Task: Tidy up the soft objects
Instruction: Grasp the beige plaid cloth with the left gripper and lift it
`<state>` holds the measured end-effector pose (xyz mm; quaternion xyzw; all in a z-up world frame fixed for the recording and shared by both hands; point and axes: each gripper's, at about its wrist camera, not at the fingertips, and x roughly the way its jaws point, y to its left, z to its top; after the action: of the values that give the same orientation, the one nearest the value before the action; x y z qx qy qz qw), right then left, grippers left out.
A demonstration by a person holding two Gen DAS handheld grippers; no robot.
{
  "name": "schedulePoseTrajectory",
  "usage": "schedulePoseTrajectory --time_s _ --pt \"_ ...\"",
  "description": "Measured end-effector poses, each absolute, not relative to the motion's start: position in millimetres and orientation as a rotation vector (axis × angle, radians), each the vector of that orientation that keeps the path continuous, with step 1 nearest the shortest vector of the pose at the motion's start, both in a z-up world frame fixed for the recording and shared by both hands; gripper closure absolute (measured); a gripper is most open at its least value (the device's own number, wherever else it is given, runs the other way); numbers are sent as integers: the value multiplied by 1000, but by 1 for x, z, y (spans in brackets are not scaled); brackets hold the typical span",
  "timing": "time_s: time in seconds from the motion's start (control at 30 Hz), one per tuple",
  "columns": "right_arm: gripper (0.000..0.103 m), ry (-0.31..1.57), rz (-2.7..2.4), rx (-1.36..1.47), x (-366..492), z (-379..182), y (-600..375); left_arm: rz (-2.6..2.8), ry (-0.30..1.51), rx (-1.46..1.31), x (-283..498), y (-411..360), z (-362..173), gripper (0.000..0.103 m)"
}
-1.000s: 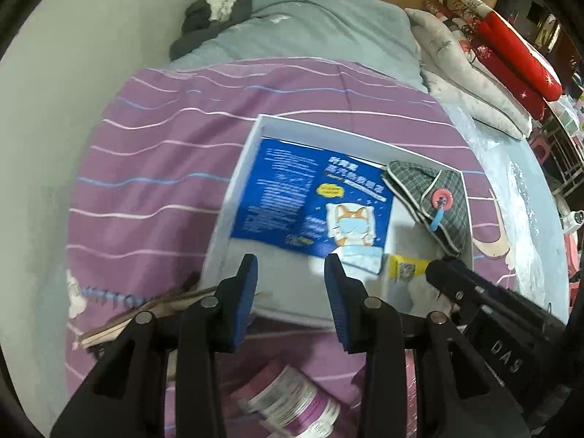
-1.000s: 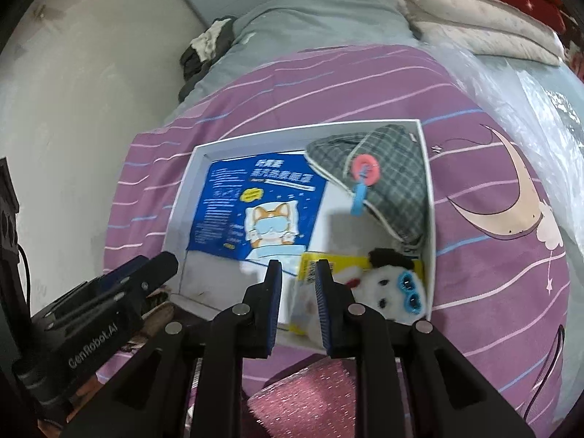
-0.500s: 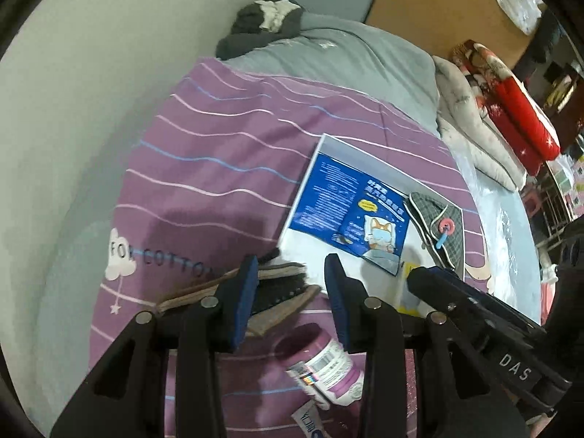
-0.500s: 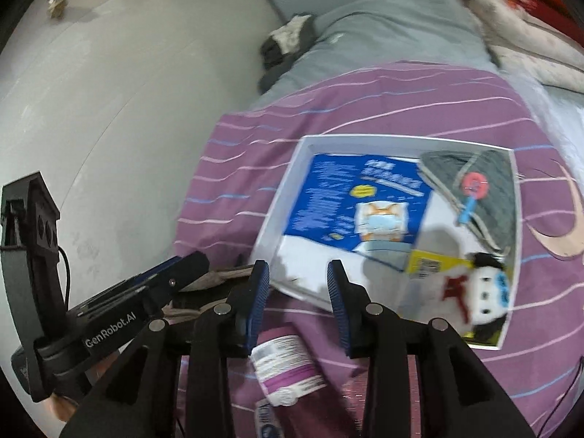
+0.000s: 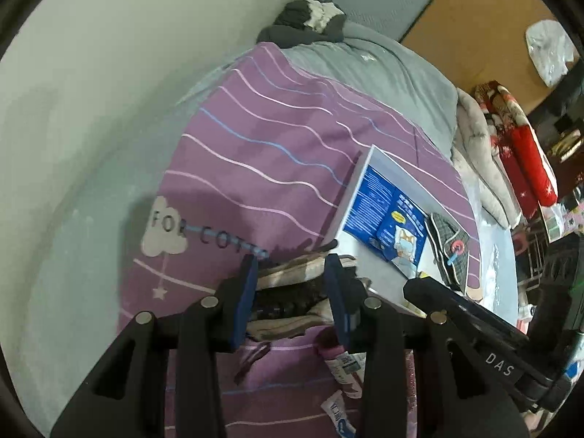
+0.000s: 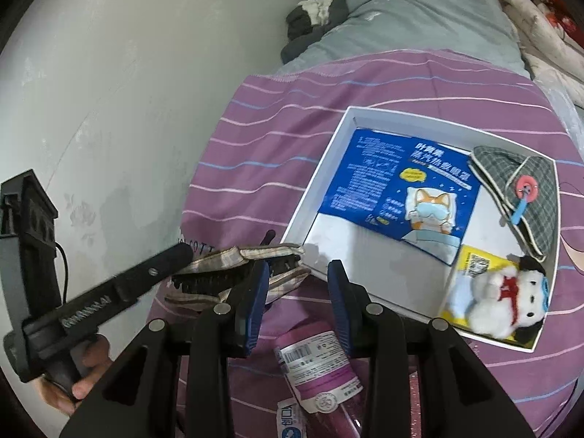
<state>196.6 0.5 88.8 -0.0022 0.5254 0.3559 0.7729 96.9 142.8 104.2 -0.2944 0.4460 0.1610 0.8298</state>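
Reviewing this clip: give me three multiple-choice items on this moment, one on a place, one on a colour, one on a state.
1. Where does the plush toy lie?
A. In the white box
B. On the grey blanket
C. Between the left gripper's fingers

2. What colour is the packet in the box?
A. Red
B. Blue
C. Green

3. How does the right gripper stand?
A. Shut on the bottle
B. Shut on the plush toy
C. Open, holding nothing

Answers: 1 A, it sits in the box's near corner. 2 B, its printed face is blue. 3 C, the fingers stand apart with only the bedspread showing between them, above the purple bottle.
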Motion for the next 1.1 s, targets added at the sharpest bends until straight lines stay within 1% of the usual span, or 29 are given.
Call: schedulePoseTrajectory --time_s 0.23,0.4,0.5,0.67,0.8,1.1 --pt "70 1152 767 -71 187 85 21 314 1031 -683 100 157 83 63" --pt "70 1159 786 -108 181 81 34 266 1096 -664 111 150 69 64" --pt "70 1177 779 -113 183 76 35 266 1101 -656 116 146 64 64" --pt "70 1189 752 -96 190 75 26 268 1074 -669 116 148 65 69" --pt "70 1183 744 -73 193 78 17 237 1036 -702 113 149 71 78" --pt "70 1179 715 -33 201 81 1 170 991 -676 111 137 87 87"
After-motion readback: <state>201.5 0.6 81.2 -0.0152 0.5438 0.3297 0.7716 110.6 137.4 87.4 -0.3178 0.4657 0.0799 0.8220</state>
